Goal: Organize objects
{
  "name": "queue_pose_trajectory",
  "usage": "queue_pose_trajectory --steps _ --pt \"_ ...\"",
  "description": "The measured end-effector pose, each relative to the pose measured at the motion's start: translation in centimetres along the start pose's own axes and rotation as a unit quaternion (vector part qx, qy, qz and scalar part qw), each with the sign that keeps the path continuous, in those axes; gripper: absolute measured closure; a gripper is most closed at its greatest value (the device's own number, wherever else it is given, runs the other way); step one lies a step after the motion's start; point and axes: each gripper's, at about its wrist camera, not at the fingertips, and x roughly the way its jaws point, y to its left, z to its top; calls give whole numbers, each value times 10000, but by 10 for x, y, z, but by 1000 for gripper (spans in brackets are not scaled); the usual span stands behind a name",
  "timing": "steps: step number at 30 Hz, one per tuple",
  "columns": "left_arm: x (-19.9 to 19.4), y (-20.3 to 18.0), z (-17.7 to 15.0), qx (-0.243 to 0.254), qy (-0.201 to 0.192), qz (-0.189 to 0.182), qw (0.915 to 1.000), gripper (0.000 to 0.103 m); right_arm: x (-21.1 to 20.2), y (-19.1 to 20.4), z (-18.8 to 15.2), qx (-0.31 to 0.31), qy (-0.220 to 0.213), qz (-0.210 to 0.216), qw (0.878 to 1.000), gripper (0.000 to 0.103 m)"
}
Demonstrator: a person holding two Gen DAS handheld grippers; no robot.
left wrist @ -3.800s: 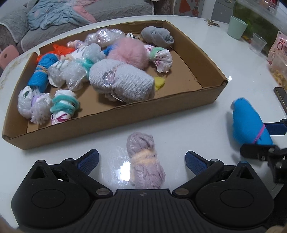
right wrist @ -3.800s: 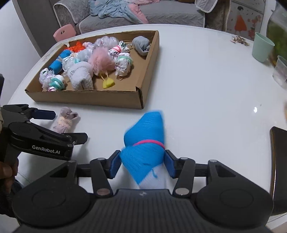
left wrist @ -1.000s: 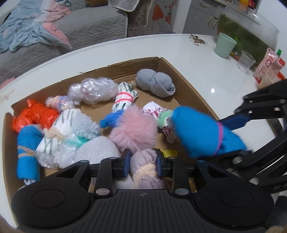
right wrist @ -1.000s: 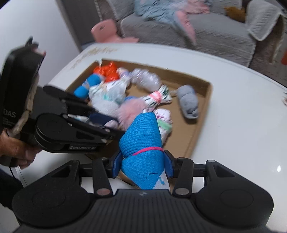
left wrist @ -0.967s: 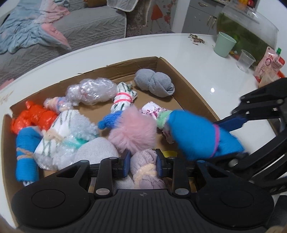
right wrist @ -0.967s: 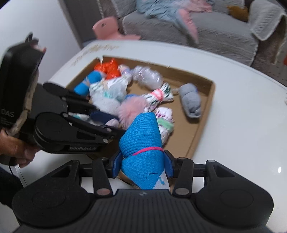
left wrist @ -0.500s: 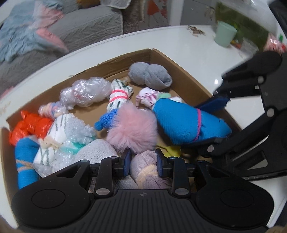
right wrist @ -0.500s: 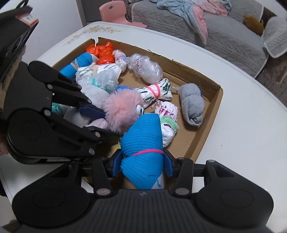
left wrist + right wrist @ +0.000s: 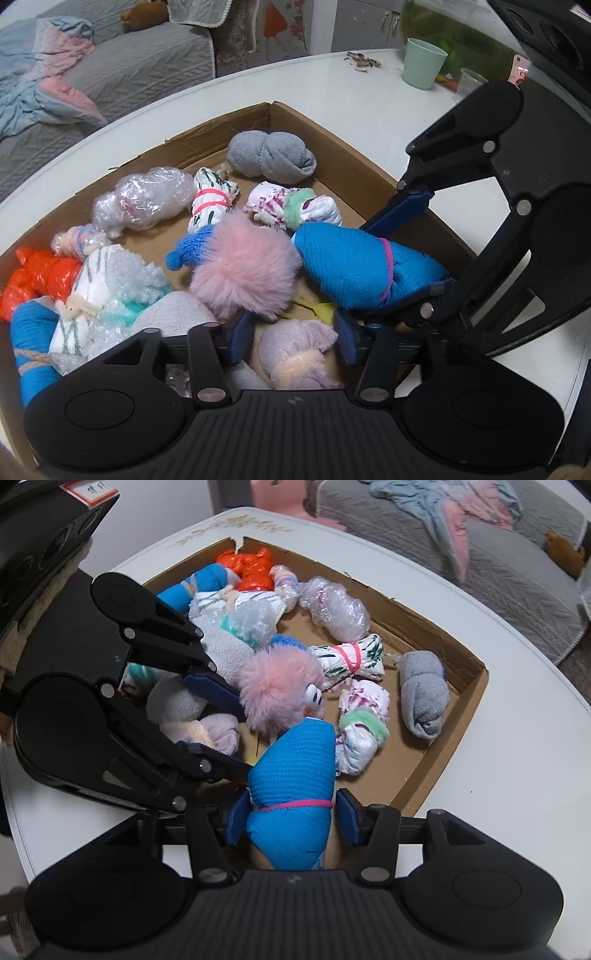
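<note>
Both grippers reach down into the near end of a cardboard box (image 9: 332,147) of rolled socks. A lilac sock roll (image 9: 299,350) lies on the box floor between the fingers of my left gripper (image 9: 293,339). Its jaws are opening, and a gap shows beside each pad. A blue sock roll with a pink band (image 9: 295,768) rests in the box beside the lilac one. It lies between the fingers of my right gripper (image 9: 291,819). Those jaws are opening too, and the right-hand pad stands just off the roll. The lilac roll (image 9: 218,731) also shows in the right wrist view.
A pink furry ball (image 9: 243,269), a grey sock roll (image 9: 271,157) and several other bundles fill the box. The box stands on a white round table (image 9: 332,81). A green cup (image 9: 423,62) and a clear cup (image 9: 471,79) stand at the far right. A grey sofa lies beyond.
Both grippers came lower into the box with their rolls. The left jaws spread away from the lilac roll. The right jaws eased off the blue roll, which now rests in the box.
</note>
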Motion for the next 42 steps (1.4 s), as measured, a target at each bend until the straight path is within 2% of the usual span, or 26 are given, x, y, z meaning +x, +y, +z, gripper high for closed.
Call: queue_pose_trajectory --steps 2,5,7,12,15,19,25,27,29,33,36,39,42 --pt "0 -1 1 -2 54 2 10000 34 3 0 2 -147 111 94 9998 50" --pt "0 -4 3 -2 169 30 9999 27 3 4 2 -477 245 28 9986 47" --pt "0 -5 5 -22 291 74 9995 24 1 5 0 -527 265 22 9983 46" --pt "-4 -4 10 -513 771 295 9953 18 -6 4 -3 -556 220 40 9982 41" --pt "-11 -2 13 -665 885 398 9931 16 -10 3 -1 -581 200 35 9981 39" --pt "-25 -1 15 -577 827 405 9941 15 -19 1 4 -596 131 46 9981 32" --pt "-49 1 11 -412 773 360 9955 11 -30 8 13 -783 90 217 9967 27" --pt "-56 1 10 -425 747 411 9955 8 -34 13 17 -842 62 263 9961 24" --pt "-67 2 6 -472 733 546 9947 0 -40 19 20 -888 36 264 9957 23" --pt "-94 11 -1 -944 506 888 9903 0 -59 27 22 -808 -152 187 9964 22" --pt "-108 14 -7 -1295 415 890 9867 0 -71 32 20 -465 -341 87 9983 16" --pt "-122 10 -11 -1387 280 880 9860 0 -78 41 15 -174 -472 52 9987 15" --pt "-134 8 -15 -1549 172 989 9828 0 -84 51 13 144 -563 -181 9981 14"
